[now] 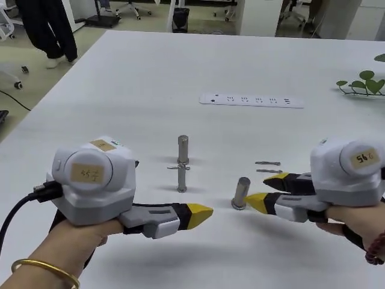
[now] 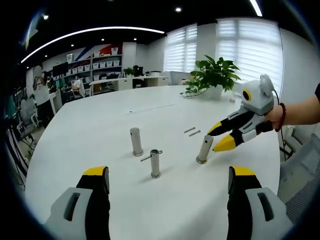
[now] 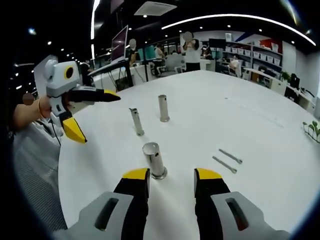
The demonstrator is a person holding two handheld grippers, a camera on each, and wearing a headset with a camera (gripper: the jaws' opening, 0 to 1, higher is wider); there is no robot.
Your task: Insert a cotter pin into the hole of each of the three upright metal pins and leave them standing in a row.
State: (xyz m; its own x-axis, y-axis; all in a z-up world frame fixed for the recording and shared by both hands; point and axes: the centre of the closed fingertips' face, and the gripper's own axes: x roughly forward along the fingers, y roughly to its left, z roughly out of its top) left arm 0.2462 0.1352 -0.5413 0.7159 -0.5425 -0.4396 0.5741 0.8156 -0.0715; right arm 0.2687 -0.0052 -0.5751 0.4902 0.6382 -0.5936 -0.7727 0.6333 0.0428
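Note:
Three steel pins stand on the white table [image 1: 120, 102]. The far pin [image 1: 183, 149] is bare. The middle pin [image 1: 181, 177] has a cotter pin [image 1: 178, 167] through its hole. The third pin [image 1: 241, 192] is bare and stands just off my right gripper [image 1: 264, 191], which is open; in the right gripper view that pin [image 3: 154, 160] sits just ahead of the gap between the jaws. Two loose cotter pins [image 1: 267, 167] lie behind it. My left gripper [image 1: 201, 215] is open and empty, held in front of the middle pin [image 2: 155, 163].
A white power strip [image 1: 251, 100] lies across the table further back. A potted plant [image 1: 364, 84] sits at the far right edge. Office chairs and a person's legs [image 1: 51, 30] are beyond the table's far left corner.

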